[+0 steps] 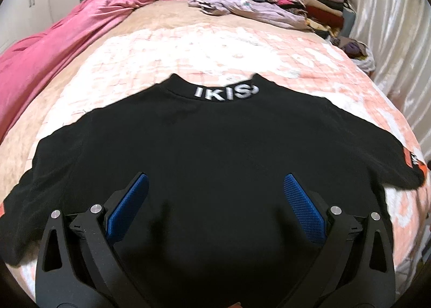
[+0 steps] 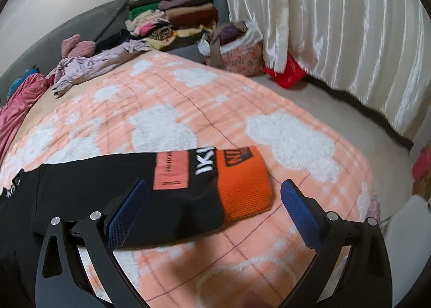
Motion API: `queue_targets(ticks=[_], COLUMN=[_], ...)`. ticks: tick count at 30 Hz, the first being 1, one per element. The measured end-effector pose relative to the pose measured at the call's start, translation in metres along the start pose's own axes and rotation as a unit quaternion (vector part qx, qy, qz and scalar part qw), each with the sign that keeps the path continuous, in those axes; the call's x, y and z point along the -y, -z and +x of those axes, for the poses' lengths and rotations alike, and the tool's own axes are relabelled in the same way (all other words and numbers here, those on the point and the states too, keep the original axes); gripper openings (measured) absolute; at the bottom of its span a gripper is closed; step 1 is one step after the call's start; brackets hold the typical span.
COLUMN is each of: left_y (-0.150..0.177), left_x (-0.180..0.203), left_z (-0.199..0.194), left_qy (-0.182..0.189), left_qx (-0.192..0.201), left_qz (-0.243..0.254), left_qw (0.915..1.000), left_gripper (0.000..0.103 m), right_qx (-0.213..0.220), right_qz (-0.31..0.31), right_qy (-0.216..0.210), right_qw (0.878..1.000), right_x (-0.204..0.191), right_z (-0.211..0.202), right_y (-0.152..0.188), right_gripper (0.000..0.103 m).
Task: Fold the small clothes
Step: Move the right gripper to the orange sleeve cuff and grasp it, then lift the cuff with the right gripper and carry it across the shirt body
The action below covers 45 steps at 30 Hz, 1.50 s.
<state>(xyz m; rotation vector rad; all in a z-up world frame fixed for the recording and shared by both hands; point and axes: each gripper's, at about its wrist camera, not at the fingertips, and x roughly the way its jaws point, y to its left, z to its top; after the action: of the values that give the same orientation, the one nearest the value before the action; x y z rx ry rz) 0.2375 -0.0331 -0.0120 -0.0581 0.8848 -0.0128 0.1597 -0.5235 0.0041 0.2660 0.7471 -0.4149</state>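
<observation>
Black knit sweater (image 1: 210, 146) with orange cuffs (image 2: 242, 184) spread flat on bed (image 1: 188, 52); both claws, left (image 1: 215, 200) and right (image 2: 214, 200), apart, empty. Next, probably: grip sleeve, fold inward.

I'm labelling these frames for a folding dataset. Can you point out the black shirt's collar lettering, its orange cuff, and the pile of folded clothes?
collar lettering (image 1: 226, 92): left wrist view, on the white letters.
orange cuff (image 2: 242, 189): right wrist view, mid ribbed band.
pile of folded clothes (image 2: 186, 15): right wrist view, on a dark folded layer.

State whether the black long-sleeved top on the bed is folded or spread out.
Spread out. The black long-sleeved top lies flat on the peach patterned blanket, collar away, both sleeves stretched sideways, orange cuff unfolded.
</observation>
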Motion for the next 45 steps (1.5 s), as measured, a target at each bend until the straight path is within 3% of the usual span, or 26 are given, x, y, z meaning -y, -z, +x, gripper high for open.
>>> queue_targets(ticks=[11, 13, 15, 16, 19, 22, 24, 32, 38, 45], left_y=[0.008, 0.01, 0.011, 0.012, 0.013, 0.014, 0.016, 0.018, 0.018, 0.018], left_x=[-0.04, -0.046, -0.048, -0.048, -0.048, -0.05, -0.049, -0.044, -0.049, -0.06], left_z=[0.039, 0.04, 0.038, 0.037, 0.036, 0.031, 0.027, 0.006, 0.001, -0.004], left_qy=[-0.03, -0.019, -0.009, -0.008, -0.005, -0.006, -0.012, -0.01, -0.007, -0.003], left_qx=[-0.023, -0.022, -0.015, -0.013, -0.006, 0.003, 0.01, 0.036, 0.04, 0.045], left_qz=[-0.024, -0.034, -0.037, -0.035, -0.036, -0.039, -0.038, -0.023, -0.032, -0.049], left_qw=[0.999, 0.999, 0.9992, 0.9993, 0.9993, 0.9992, 0.9992, 0.999, 0.9987, 0.9978], left_gripper=[0.094, 0.094, 0.094, 0.094, 0.094, 0.094, 0.094, 0.094, 0.094, 0.094], right_qx=[-0.043, -0.05, -0.062, -0.067, -0.069, -0.074, -0.079, -0.059, -0.03, -0.018], right_qz=[0.077, 0.079, 0.085, 0.09, 0.098, 0.107, 0.108, 0.089, 0.054, 0.006], right_qy=[-0.026, -0.027, -0.03, -0.032, -0.047, -0.087, -0.098, -0.123, -0.171, -0.22], right_qw=[0.996, 0.995, 0.994, 0.993, 0.992, 0.988, 0.986, 0.987, 0.983, 0.975], right_x=[0.038, 0.044, 0.048, 0.05, 0.053, 0.054, 0.054, 0.042, 0.005, -0.058], right_z=[0.041, 0.046, 0.055, 0.059, 0.061, 0.063, 0.064, 0.045, 0.013, -0.016], right_y=[-0.012, -0.013, -0.013, -0.013, -0.012, -0.013, -0.012, -0.011, -0.02, -0.026], right_gripper=[0.098, 0.098, 0.092, 0.081, 0.073, 0.056, 0.053, 0.019, 0.007, 0.005])
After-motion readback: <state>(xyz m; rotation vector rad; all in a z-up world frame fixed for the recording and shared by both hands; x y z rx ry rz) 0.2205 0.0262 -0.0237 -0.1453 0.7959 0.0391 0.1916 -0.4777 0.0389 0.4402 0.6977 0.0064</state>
